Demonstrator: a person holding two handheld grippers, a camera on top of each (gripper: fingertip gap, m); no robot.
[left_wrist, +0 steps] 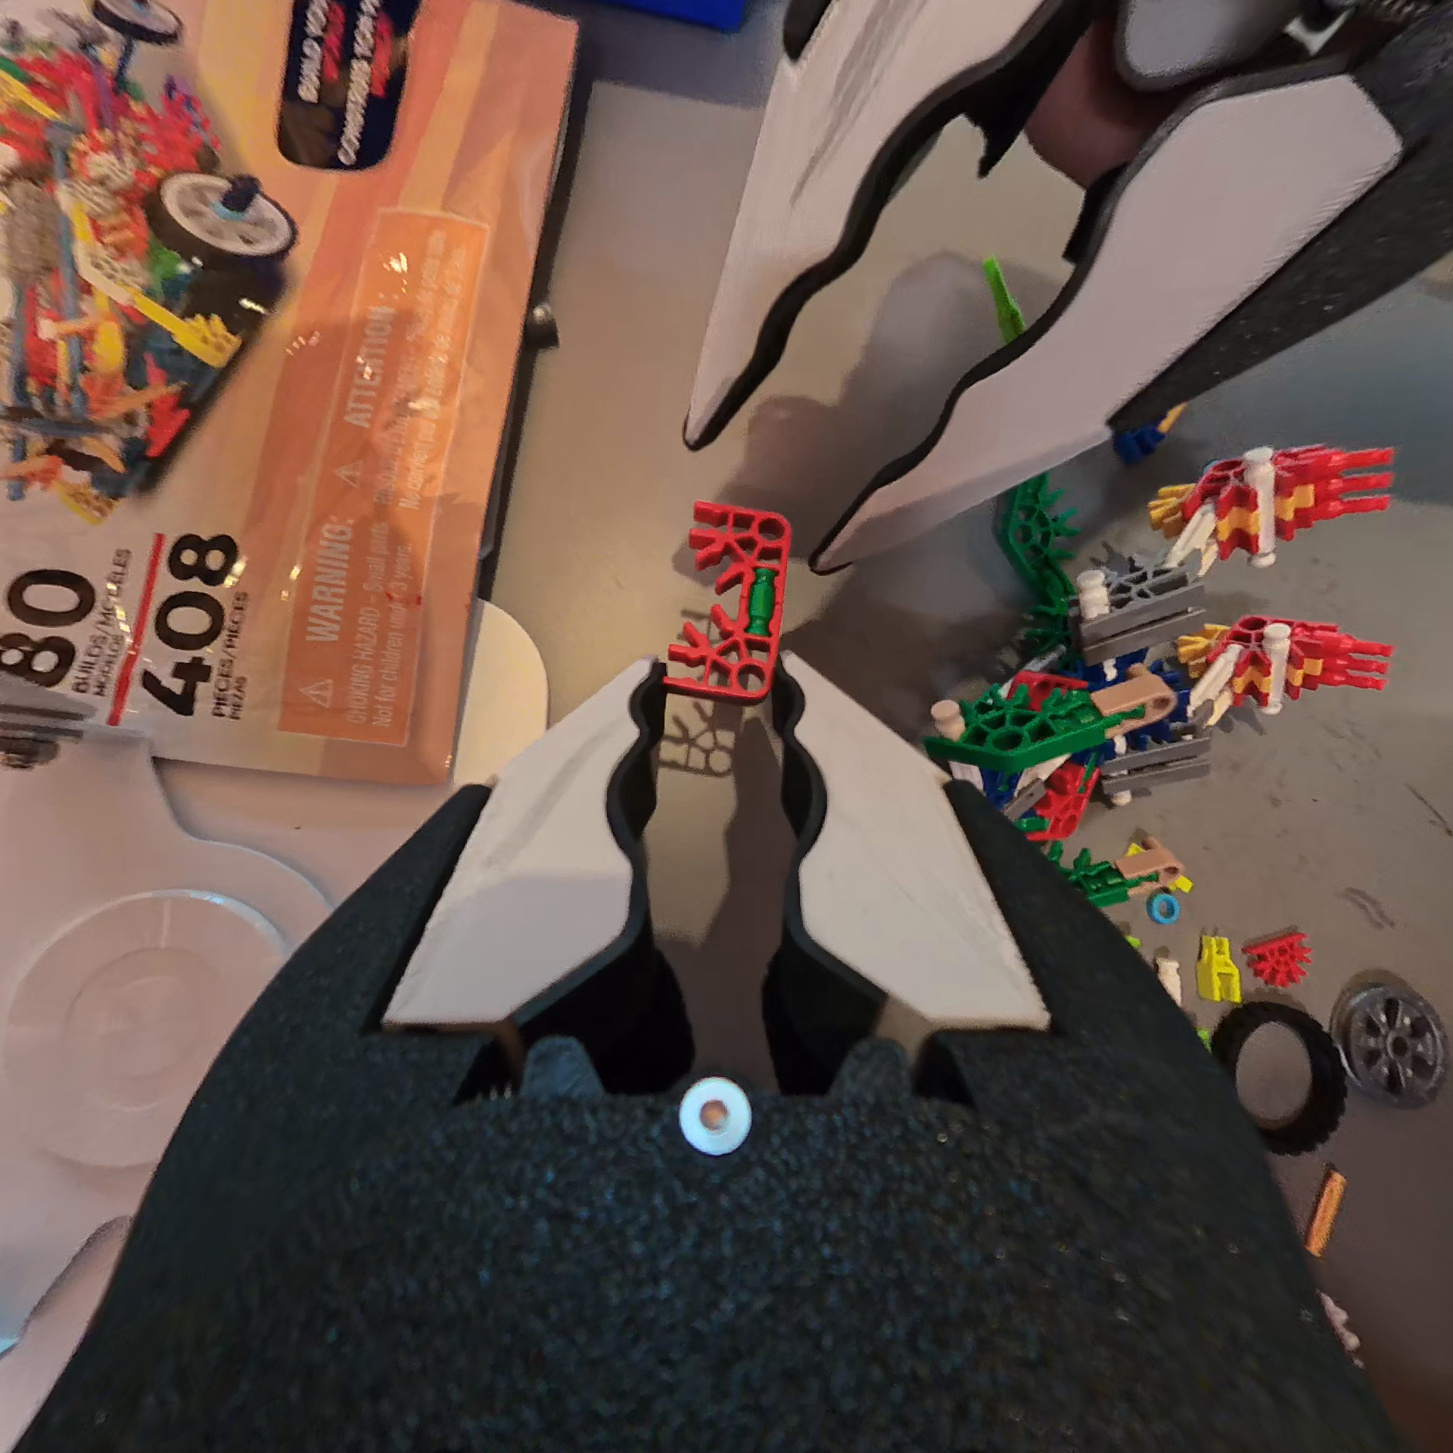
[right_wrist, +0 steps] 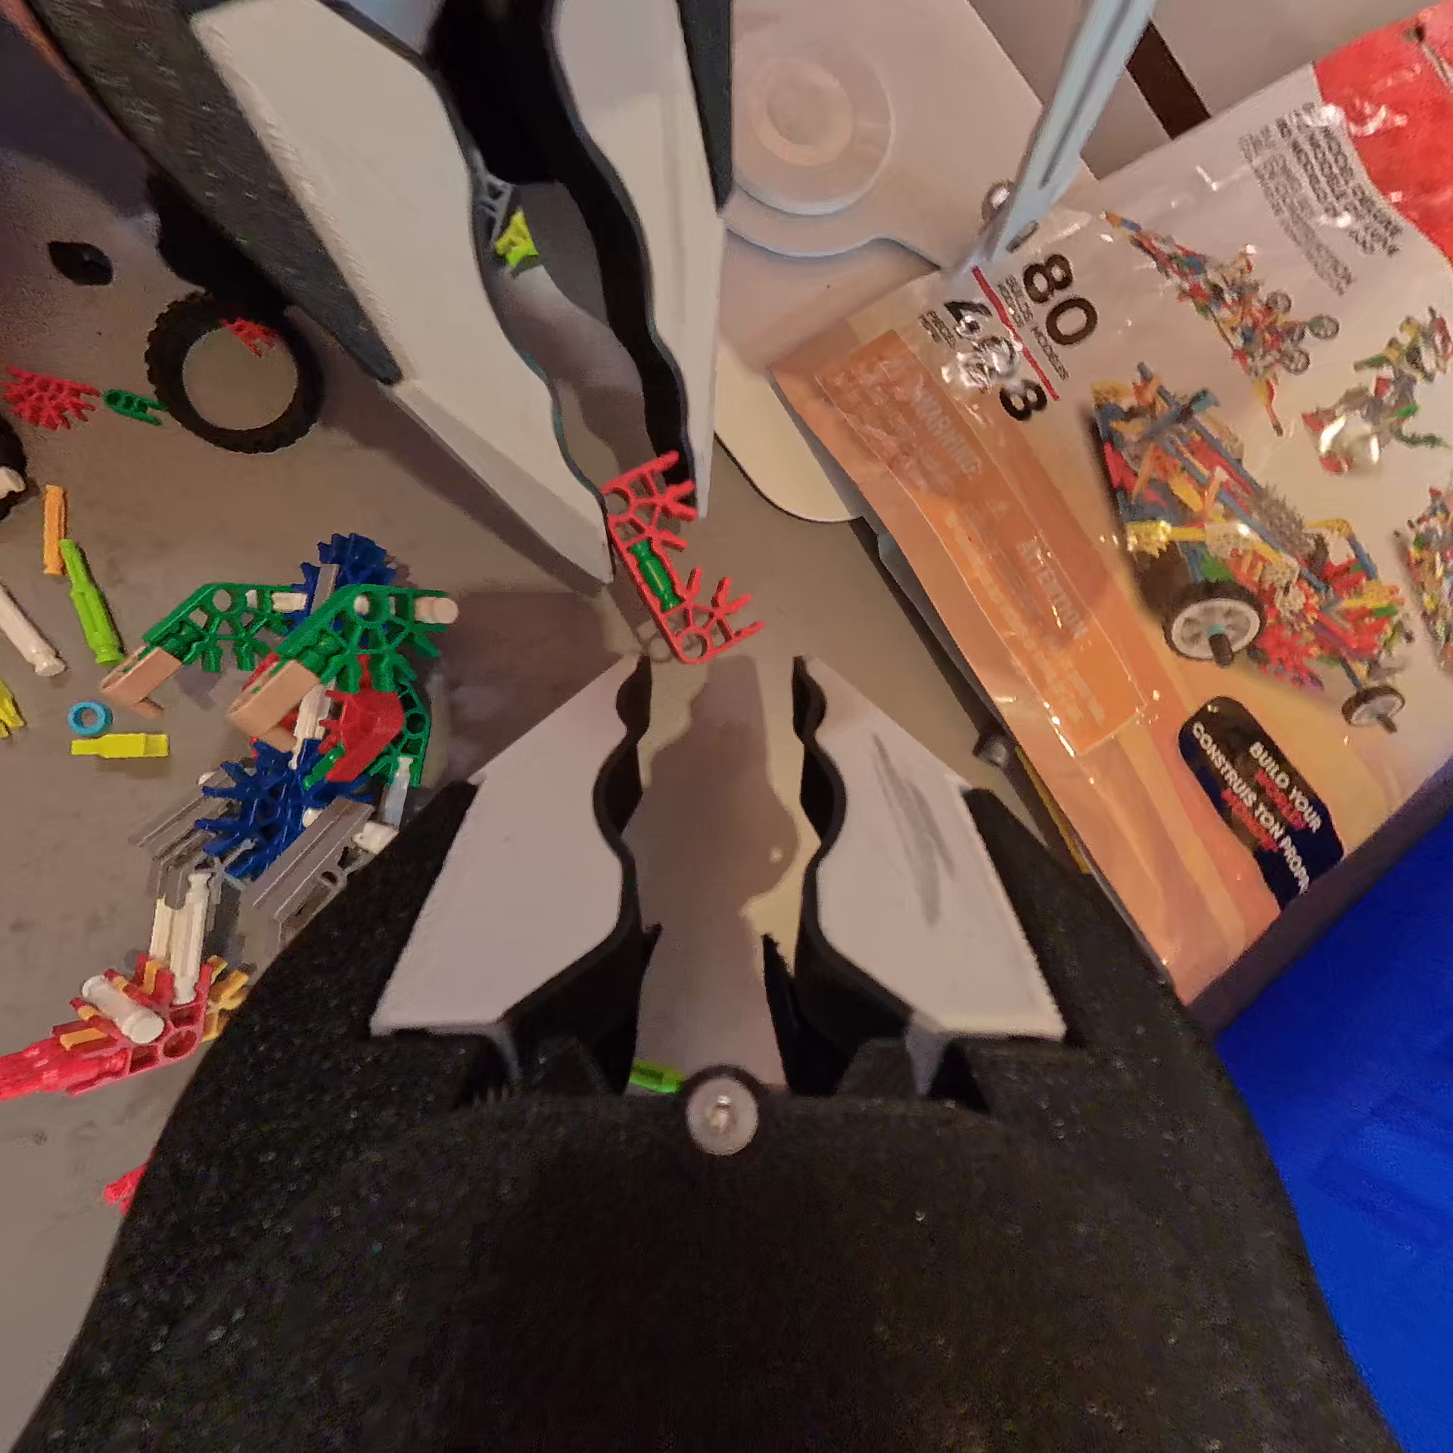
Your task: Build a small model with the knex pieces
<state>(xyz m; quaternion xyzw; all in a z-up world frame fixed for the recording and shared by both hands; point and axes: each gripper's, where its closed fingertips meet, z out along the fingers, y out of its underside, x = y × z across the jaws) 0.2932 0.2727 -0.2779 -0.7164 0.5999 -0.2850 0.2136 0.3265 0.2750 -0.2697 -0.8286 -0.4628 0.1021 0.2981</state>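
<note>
A small red assembly, two red connectors joined by a short green rod, stands clear of the grey table and casts a shadow on it. My left gripper is shut on its near end. In the right wrist view the left gripper reaches in from the top, with the red assembly sticking out of its tips. My right gripper is open and empty, its tips just short of the assembly's free end. In the left wrist view the right gripper hangs open above the assembly.
A printed toy-set bag lies on one side over a white plastic tray. A pile of coloured connectors and rods lies on the other side, with a black tyre and a grey wheel hub. One gripper's finger ends stand about 4 cm off the other's.
</note>
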